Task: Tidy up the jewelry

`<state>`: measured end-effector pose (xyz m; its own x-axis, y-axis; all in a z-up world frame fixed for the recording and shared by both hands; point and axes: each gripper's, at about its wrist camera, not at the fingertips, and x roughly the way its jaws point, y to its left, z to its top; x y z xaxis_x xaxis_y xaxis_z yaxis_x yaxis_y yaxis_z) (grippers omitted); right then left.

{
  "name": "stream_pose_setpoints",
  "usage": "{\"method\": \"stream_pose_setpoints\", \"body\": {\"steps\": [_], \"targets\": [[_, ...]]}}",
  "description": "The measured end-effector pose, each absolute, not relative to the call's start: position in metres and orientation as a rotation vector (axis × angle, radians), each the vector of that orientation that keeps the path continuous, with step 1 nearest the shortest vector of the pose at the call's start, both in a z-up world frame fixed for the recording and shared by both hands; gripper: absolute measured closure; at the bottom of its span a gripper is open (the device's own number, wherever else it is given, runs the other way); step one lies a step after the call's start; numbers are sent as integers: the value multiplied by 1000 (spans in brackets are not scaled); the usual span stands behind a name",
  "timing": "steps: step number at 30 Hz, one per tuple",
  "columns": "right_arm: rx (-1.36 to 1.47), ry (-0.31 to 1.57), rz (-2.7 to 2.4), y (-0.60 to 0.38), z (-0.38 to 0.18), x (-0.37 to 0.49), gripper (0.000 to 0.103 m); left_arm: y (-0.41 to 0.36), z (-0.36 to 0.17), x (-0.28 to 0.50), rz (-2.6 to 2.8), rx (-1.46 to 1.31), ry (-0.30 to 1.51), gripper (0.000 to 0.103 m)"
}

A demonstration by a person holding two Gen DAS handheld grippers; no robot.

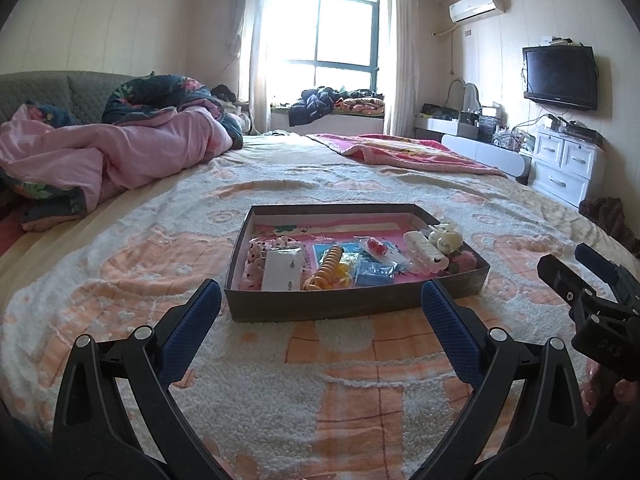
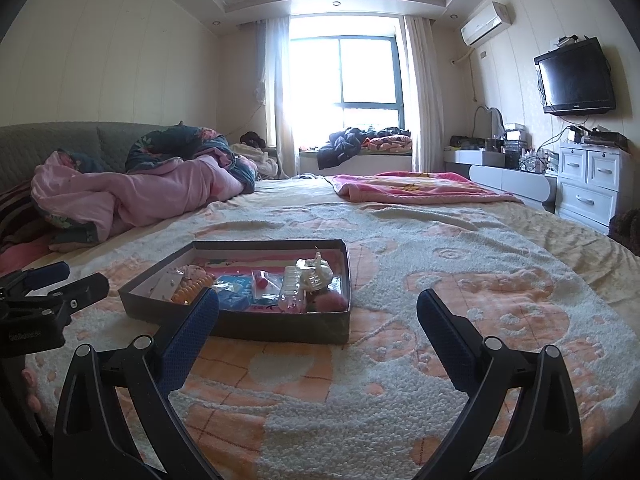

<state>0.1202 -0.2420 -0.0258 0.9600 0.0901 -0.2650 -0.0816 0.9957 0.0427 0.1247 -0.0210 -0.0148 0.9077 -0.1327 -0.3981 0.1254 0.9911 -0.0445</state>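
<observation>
A shallow dark cardboard box (image 1: 352, 309) lies on the bed and holds hair accessories: a white card (image 1: 282, 270), an orange spiral hair tie (image 1: 326, 268), a blue packet (image 1: 374, 273), a red item in a clear bag (image 1: 376, 247), a white hair clip (image 1: 425, 251) and a cream claw clip (image 1: 446, 238). My left gripper (image 1: 320, 300) is open and empty just in front of the box. My right gripper (image 2: 318, 306) is open and empty, to the right of the box (image 2: 280, 326); its left finger overlaps the box's front edge in the right wrist view.
The bed is covered by an orange and white fleecy blanket (image 1: 280, 380). A pink quilt (image 1: 132, 152) is heaped at the back left, a pink blanket (image 1: 408, 152) at the back right. White drawers (image 1: 564, 168) and a wall TV (image 1: 560, 76) are at the right.
</observation>
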Motion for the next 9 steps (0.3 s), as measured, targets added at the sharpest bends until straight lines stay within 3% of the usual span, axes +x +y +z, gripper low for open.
{"method": "stream_pose_setpoints", "body": {"steps": [5,9], "targets": [[116,334,-16,-269,-20,147,7,0,-17,141,-71,-84,478,11],[150,501,-280,-334,-15,211,7,67,-10,196,148,-146,590,11]]}}
